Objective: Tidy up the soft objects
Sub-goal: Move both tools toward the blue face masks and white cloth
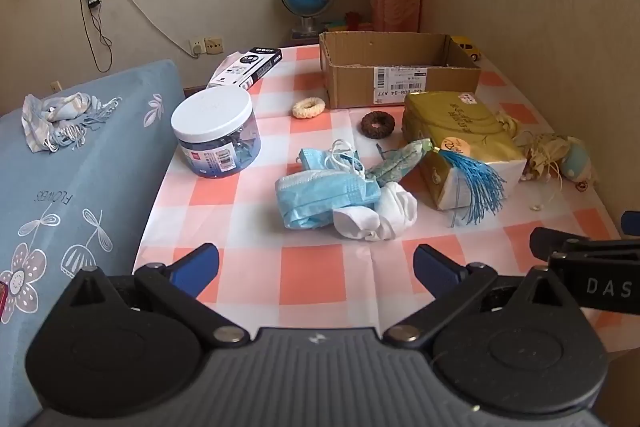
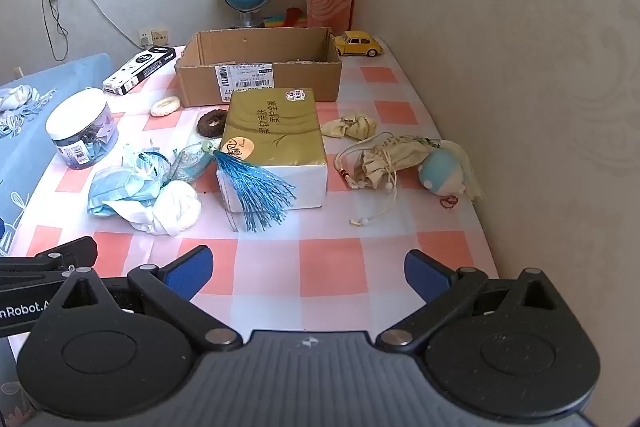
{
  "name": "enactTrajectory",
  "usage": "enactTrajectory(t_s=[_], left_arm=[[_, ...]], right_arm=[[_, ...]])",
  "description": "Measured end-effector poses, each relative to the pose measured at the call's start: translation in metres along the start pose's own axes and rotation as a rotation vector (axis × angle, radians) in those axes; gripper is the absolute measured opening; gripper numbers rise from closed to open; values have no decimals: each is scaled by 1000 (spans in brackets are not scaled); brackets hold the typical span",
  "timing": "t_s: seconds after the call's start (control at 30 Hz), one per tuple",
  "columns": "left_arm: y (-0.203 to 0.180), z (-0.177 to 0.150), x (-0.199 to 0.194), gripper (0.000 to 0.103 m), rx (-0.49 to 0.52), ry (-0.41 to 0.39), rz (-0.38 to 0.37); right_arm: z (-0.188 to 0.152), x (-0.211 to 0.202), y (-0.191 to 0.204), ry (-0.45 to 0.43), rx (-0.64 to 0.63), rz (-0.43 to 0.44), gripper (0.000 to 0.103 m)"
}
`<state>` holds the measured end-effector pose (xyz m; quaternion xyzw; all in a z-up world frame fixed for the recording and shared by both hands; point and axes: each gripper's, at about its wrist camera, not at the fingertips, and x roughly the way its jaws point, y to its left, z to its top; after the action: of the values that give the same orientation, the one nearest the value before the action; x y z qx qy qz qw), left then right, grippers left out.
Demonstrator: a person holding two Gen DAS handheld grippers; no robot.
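Both claws, the left claw [image 1: 316,267] and the right claw [image 2: 308,269], stand open and empty above the checked worktop [image 2: 332,267], short of the blue face masks [image 1: 320,193] and white sock [image 1: 380,217].

left tool [image 1: 316,267] wide apart, right tool [image 2: 306,269] likewise, both angled downward

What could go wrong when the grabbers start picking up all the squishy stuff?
The blue face masks, white cloth and patterned sachet lie tangled together, so lifting one might drag the others along. The sachet's blue tassel drapes over the gold tissue pack and could snag or tug it. The drawstring pouch has loose cords trailing on the table, which may catch on the plush toy beside it.
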<state>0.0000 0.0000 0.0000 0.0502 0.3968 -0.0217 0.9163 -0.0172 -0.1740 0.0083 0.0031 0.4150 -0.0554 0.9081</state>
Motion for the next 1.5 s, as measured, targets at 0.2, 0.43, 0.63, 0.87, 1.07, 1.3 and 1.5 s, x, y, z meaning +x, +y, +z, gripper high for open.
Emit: enactTrajectory(t_s=[0.2, 0.43, 0.63, 0.87, 1.07, 1.3, 1.5], left_arm=[[-3, 0, -1, 102, -5, -1, -6], [0, 0, -1, 102, -8, -3, -11], [-1, 1, -2, 102, -6, -4, -10], [-1, 3, -2, 102, -4, -6, -10], [-1, 3, -3, 102, -4, -9, -10], [-2, 4, -4, 102, -2, -13, -11], [-2, 4, -5, 102, -4, -17, -14]], right_arm=[[0, -1, -1, 2, 0, -2, 103], [1, 0, 0, 2, -4, -5, 103], [1, -1, -1, 2, -2, -6, 103], [1, -2, -1, 2, -3, -7, 103], [1, 0, -2, 2, -1, -6, 103], [1, 0, -1, 2, -2, -9, 103], [3, 1, -3, 0, -2, -10, 103]])
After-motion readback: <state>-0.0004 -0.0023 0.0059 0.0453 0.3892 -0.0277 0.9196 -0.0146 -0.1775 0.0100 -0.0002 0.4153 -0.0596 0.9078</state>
